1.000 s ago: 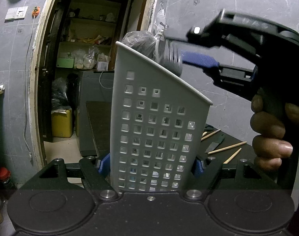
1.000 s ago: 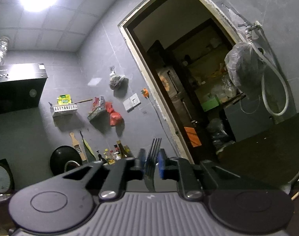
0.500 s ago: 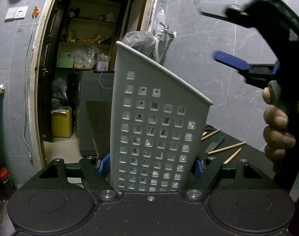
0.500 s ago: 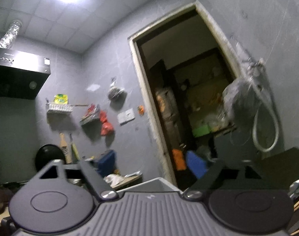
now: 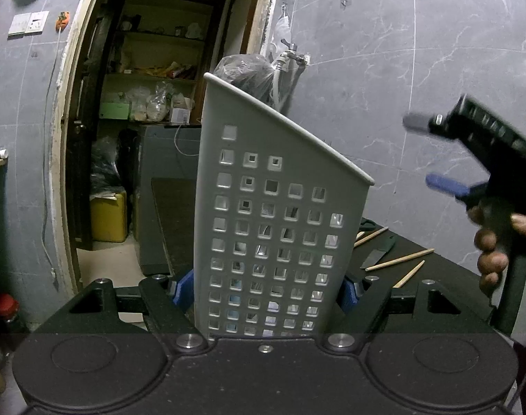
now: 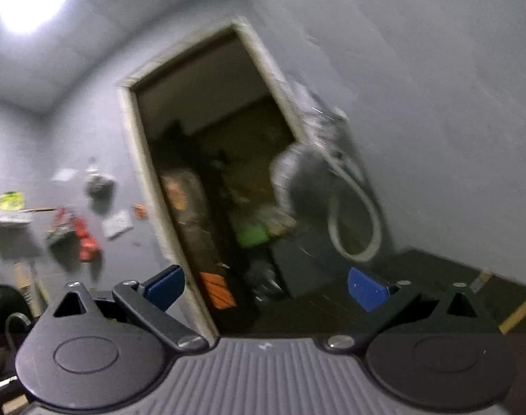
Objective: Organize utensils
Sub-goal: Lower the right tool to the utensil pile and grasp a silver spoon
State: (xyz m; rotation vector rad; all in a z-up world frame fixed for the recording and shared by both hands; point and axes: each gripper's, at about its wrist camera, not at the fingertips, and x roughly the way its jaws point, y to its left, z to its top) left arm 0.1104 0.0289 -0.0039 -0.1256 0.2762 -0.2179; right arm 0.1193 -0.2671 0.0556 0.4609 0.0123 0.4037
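A tall grey perforated utensil holder [image 5: 273, 228] with a slanted top rim stands upright between the blue pads of my left gripper [image 5: 264, 290], which is shut on its base. What lies inside it is hard to make out through the holes. My right gripper [image 5: 427, 152], held by a hand [image 5: 491, 242], hovers to the right of the holder and apart from it. Its jaws are opening, and in the right wrist view nothing sits between them [image 6: 265, 287]. Wooden chopsticks [image 5: 399, 259] and a dark knife [image 5: 377, 252] lie on the black table [image 5: 446, 269] behind the holder.
A grey tiled wall with a tap and white hose [image 5: 290, 55] and a hanging plastic bag [image 5: 242, 72] rises behind the holder. An open doorway [image 5: 152, 138] to a storeroom with shelves and a yellow container [image 5: 109, 216] is at the left.
The right gripper held a fork above the holder's rim; its jaws have opened, the fork is gone from them, and the gripper has swung right and down. The left gripper stayed put.
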